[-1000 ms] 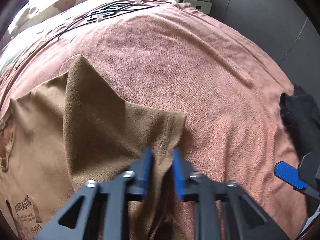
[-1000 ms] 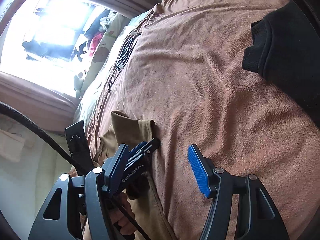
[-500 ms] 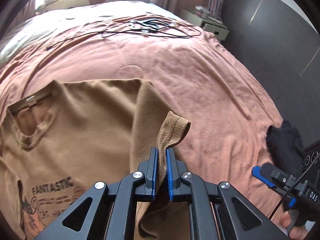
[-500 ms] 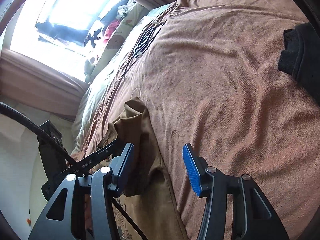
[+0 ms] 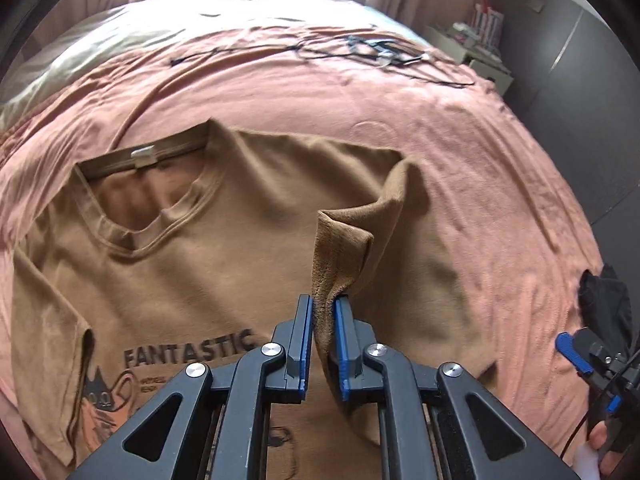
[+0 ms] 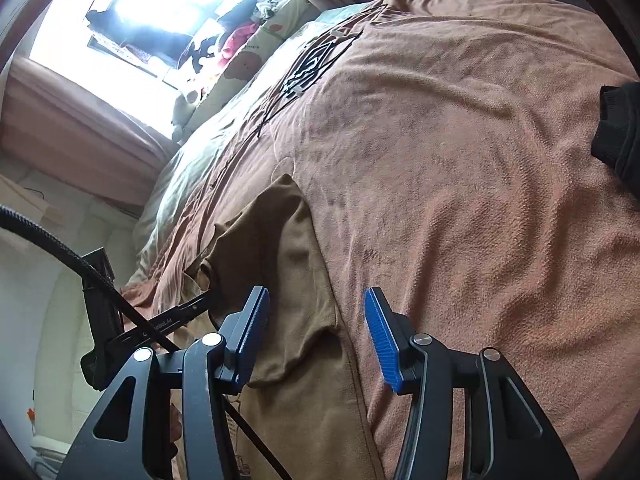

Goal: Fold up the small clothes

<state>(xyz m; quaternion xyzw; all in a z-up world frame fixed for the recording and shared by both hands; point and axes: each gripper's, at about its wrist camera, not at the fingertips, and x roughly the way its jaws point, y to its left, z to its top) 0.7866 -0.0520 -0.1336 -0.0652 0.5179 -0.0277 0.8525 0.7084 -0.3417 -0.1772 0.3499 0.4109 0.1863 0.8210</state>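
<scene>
— Pinching the sleeve, is my left gripper?
— Yes, your jaws are clamped on it, lifted further over the brown T-shirt than half a second ago. Your right gripper gapes wide, empty.
— Hidden?
— The shirt's hem, cut off at 6 o'clock.
— Surface?
— Pink blanket; cables at 12 o'clock.

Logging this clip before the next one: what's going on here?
A person is folding a brown T-shirt laid face up on a bed with a pink blanket. The left gripper is shut on the shirt's sleeve, which is lifted over the shirt's body. The right gripper is open and holds nothing, with the shirt's side edge below it. A black garment lies apart at the blanket's edge.
</scene>
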